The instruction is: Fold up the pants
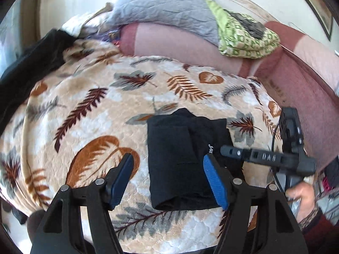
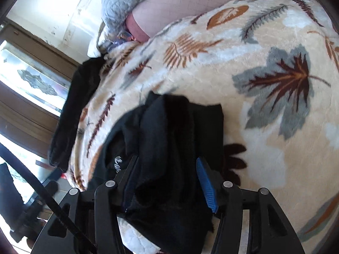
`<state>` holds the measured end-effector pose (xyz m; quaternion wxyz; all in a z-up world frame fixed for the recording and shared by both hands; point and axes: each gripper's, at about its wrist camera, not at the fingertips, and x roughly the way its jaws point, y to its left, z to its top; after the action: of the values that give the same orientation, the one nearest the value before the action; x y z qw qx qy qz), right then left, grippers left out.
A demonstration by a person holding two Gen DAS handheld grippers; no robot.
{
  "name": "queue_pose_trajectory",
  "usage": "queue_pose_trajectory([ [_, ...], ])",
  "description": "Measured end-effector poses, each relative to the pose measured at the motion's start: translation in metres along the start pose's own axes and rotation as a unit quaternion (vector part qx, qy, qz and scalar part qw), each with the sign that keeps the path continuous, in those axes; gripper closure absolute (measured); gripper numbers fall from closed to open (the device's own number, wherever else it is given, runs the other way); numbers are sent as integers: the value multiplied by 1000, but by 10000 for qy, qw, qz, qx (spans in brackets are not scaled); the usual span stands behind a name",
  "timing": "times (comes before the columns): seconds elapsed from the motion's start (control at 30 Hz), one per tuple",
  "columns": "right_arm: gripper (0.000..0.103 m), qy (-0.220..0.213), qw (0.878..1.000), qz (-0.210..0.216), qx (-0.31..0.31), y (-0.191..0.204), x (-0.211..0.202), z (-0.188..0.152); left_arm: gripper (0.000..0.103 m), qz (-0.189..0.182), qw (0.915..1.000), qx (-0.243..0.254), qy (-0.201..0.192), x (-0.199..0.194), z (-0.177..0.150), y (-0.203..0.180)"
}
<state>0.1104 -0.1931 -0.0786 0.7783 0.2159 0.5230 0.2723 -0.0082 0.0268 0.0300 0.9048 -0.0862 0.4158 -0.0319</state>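
Observation:
The black pants [image 1: 182, 160] lie folded into a small rectangle on the leaf-patterned blanket [image 1: 84, 110]. My left gripper [image 1: 168, 160] hovers just above them, open, its blue pads on either side of the bundle's left part. The right gripper [image 1: 224, 149] reaches in from the right at the bundle's right edge. In the right wrist view the pants [image 2: 169, 131] bunch up between the open blue-padded fingers of the right gripper [image 2: 165, 165]; the fingers straddle the cloth without pinching it.
A second black garment [image 1: 31, 63] hangs over the blanket's far left edge and also shows in the right wrist view [image 2: 74, 110]. Pink cushions [image 1: 180, 42], a grey quilt [image 1: 165, 6] and a green patterned bag [image 1: 243, 36] lie behind. A window [image 2: 31, 80] is at left.

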Motion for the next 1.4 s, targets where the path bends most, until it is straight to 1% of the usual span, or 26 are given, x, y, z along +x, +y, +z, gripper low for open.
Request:
queue_pose_trajectory([
  [0.03,56,52,10000,25,-41,1,3,-3,35,20,10000,-61,36,4,1,3],
  [0.07,84,83,9999,123,-59,1,4,-5,35,32,9999,-96,54,5,1,5],
  [0.1,94,76,9998,180,-21,-1,1,-7,35,50,9999,-139,76,5,0,7],
  [0.17,98,-107,9991,382,117,-6,-10,-10,35,97,9997,-191,114,8,-1,9],
  [0.2,99,-224,9988,407,172,-9,-18,-11,35,124,9996,-209,132,10,-1,9],
  [0.3,99,-426,9975,430,363,-19,-32,-14,34,146,9994,-223,231,18,-4,9],
  [0.37,99,-412,9971,413,483,-26,-33,-17,34,155,9991,-246,324,23,-7,8],
  [0.43,96,-472,9973,290,478,-27,-33,-20,34,121,9988,-284,383,25,-9,8],
  [0.47,96,-514,9968,335,511,-28,-33,-22,34,122,9988,-287,385,25,-9,8],
  [0.53,62,-540,9951,446,691,-32,-33,-23,34,149,9989,-270,344,23,-9,7],
  [0.57,36,-586,9939,504,791,-34,-34,-24,34,156,9990,-269,317,22,-9,7],
  [0.6,34,-675,9925,568,850,-35,-35,-25,34,163,9991,-260,284,20,-8,6],
  [0.63,34,-751,9910,686,872,-34,-36,-25,34,166,9992,-256,268,19,-8,6],
  [0.7,34,-719,9911,774,816,-29,-35,-23,34,164,9992,-264,252,18,-8,6],
  [0.83,35,-477,9962,581,449,-8,-14,-22,34,143,9990,-262,320,19,-10,4],
  [0.87,44,-412,9976,471,281,-1,-6,-23,34,155,9991,-242,323,18,-10,3],
  [0.9,67,-350,9985,397,156,4,-1,-24,34,175,9991,-224,319,18,-11,2],
  [0.93,79,-295,9988,371,93,6,3,-25,34,201,9991,-202,301,17,-11,1],
  [0.97,85,-282,9988,390,125,7,3,-25,34,216,9992,-195,287,16,-10,1],
  [1.0,88,-376,9980,469,205,5,-1,-26,34,222,9992,-195,279,16,-10,2],
  [1.07,90,-528,9971,506,232,2,-12,-28,34,239,9991,-202,271,17,-9,3],
  [1.17,91,-673,9966,414,254,-6,-27,-30,33,180,9991,-191,339,22,-6,1],
  [1.23,91,-655,9968,374,280,-14,-31,-33,33,96,9991,-126,389,27,-4,-4],
  [1.33,91,-569,9971,323,391,-26,-26,-38,32,-57,9990,182,413,39,-3,-20],
  [1.4,91,-592,9971,282,376,-30,-24,-41,31,-12,9984,305,485,52,-5,-26],
])
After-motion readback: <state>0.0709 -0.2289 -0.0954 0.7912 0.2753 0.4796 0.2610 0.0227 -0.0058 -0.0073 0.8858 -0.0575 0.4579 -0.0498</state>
